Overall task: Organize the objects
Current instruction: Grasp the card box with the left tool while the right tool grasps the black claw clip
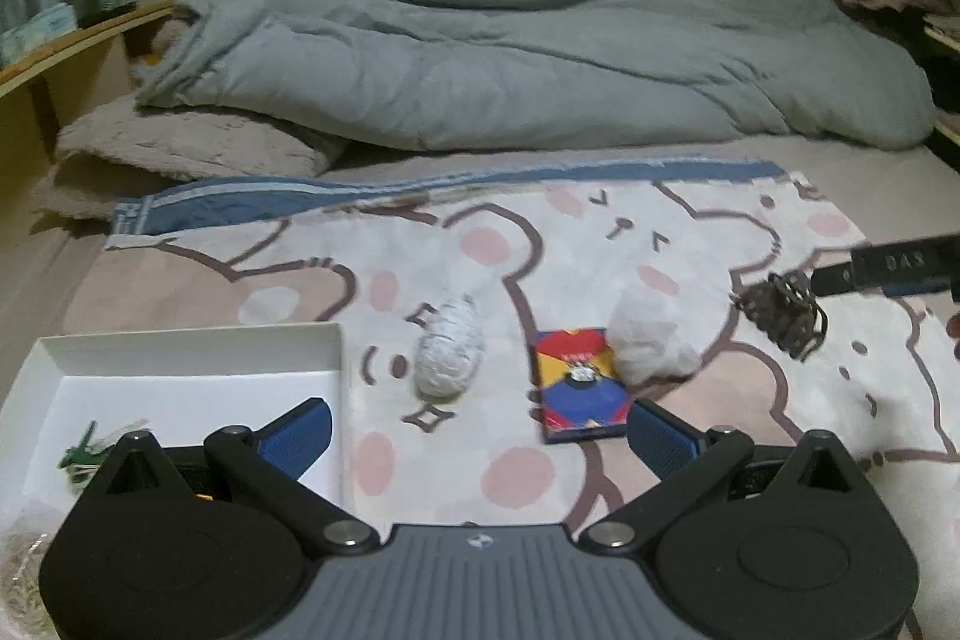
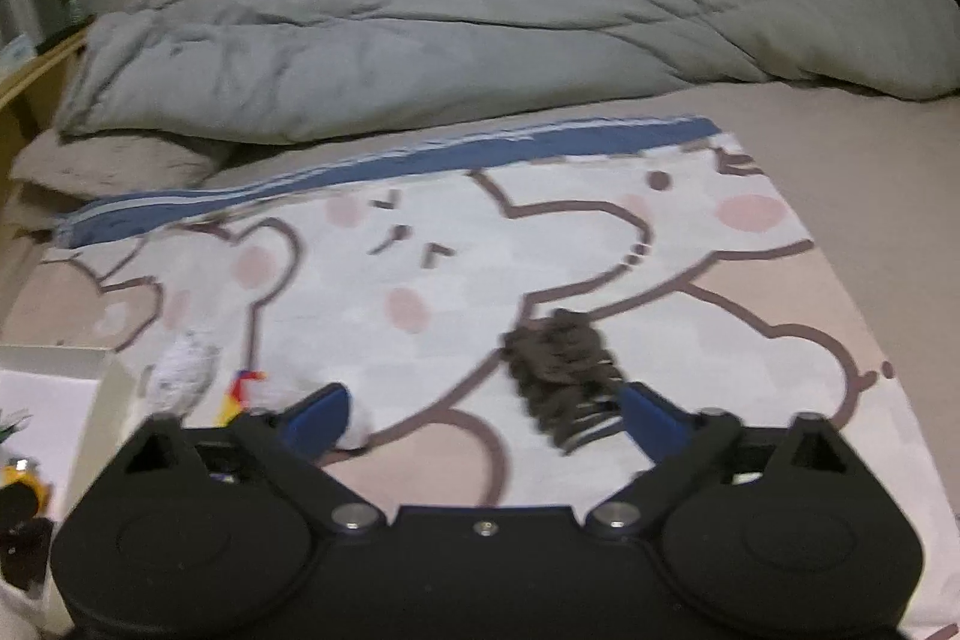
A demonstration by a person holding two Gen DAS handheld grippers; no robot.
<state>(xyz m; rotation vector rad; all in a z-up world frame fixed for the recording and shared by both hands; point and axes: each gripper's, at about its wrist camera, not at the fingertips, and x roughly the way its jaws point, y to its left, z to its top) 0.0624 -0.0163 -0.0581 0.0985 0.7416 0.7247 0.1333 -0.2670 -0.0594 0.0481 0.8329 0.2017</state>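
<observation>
On my right wrist view the right gripper point(image 2: 483, 415) has its blue fingers point(image 2: 318, 415) spread wide over the bear-print blanket point(image 2: 540, 232) on the bed, and nothing is pressed between them. The dark brown hair claw point(image 2: 561, 379) lies on the blanket just inside the right-hand finger, blurred, its lower end right beside that finger's tip; I cannot tell whether they touch. The rest of the gap is bare blanket. Beyond the left-hand finger I see the edge of a white crumpled wad point(image 2: 357, 430), a sliver of the colourful card box point(image 2: 240, 391), and a whitish ribbed bundle point(image 2: 180, 376). On my left wrist view the left gripper point(image 1: 480, 430) also stands wide and holds nothing. The card box point(image 1: 579, 385) lies flat just ahead of its right-hand finger, the crumpled wad point(image 1: 648, 340) touching the box's far right corner, and the ribbed bundle point(image 1: 447, 352) sits ahead of the gap, apart from the box. The left-hand finger point(image 1: 297, 436) hangs over the right edge of an open white box point(image 1: 180, 340), where a small green item point(image 1: 81, 454) lies. The hair claw point(image 1: 780, 313) shows far right, beside the dark tip of the other gripper. A grey duvet point(image 1: 510, 52) is heaped behind.
</observation>
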